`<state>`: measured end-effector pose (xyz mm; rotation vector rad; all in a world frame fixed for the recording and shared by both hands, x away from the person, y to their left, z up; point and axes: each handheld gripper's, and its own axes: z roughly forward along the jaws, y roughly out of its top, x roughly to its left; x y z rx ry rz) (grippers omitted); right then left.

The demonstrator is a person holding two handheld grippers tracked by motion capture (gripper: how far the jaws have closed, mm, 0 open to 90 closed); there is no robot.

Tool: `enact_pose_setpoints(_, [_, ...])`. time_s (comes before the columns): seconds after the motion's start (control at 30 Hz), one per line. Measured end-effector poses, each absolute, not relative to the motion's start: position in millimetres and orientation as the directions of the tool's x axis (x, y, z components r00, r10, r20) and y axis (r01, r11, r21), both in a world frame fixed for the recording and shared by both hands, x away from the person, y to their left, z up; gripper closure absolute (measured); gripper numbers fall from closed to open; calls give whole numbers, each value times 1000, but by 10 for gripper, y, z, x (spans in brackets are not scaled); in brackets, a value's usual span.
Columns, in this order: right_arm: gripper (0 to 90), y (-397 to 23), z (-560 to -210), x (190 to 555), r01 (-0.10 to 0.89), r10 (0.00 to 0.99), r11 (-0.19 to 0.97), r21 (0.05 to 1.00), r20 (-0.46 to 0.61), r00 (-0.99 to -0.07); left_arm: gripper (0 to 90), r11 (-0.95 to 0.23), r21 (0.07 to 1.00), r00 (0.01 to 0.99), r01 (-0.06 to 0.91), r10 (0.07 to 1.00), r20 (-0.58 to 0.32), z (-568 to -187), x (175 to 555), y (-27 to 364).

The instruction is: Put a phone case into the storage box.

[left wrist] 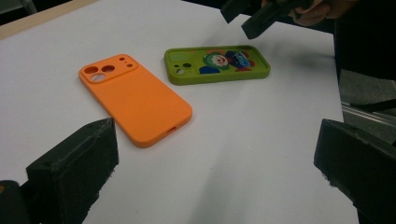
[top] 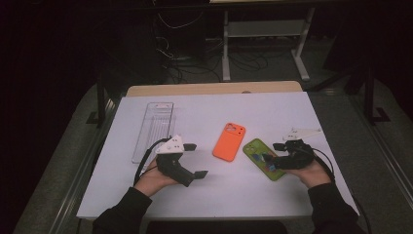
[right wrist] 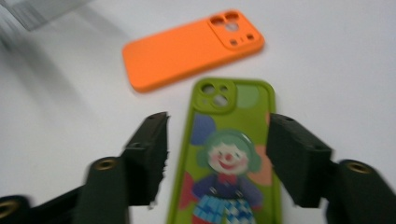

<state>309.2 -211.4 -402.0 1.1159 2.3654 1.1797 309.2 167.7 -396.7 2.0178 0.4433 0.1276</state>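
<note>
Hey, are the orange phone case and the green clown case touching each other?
Apart. The left gripper view shows a strip of bare white table between the orange phone case and the green clown case; the high view shows the same gap.

Left gripper (top: 196,160) gapes wide; right gripper (top: 274,153) seemingly open too.

I can read no text, label, brand, number or sign anywhere. The green phone case (right wrist: 229,154) before me carries only a clown picture without lettering, and the orange phone case (right wrist: 191,49) beside it is plain.
</note>
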Motion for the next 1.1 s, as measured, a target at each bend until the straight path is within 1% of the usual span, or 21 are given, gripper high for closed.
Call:
enact_pose_setpoints(0.2, [129,-2023,-4054,2992,497,707,335,800,135,-694,0,-417,874,930,250,356,-96,-3966,3095,1688])
enact_pose_setpoints(0.27, [94,-2000,-4073,2957,486,702,341,805,126,-701,0,-409,873,926,265,361,-112,-3967,3086,1690])
enact_pose_setpoints(0.37, [6,-1968,-4095,2914,495,690,338,801,147,-709,0,-411,875,928,255,360,-101,-3972,3093,1706])
enact_pose_setpoints(0.57, [0,-1920,-4112,2818,487,683,347,801,140,-717,0,-394,879,924,268,365,-118,-3988,3097,1713])
enact_pose_setpoints(0.87, [10,-1942,-4101,2837,483,691,358,799,122,-713,0,-396,879,926,265,359,-117,-3993,3083,1736])
enact_pose_setpoints(1.1, [8,-1921,-4094,2900,532,715,374,760,128,-687,0,-387,883,930,264,345,-126,-3986,3072,1755])
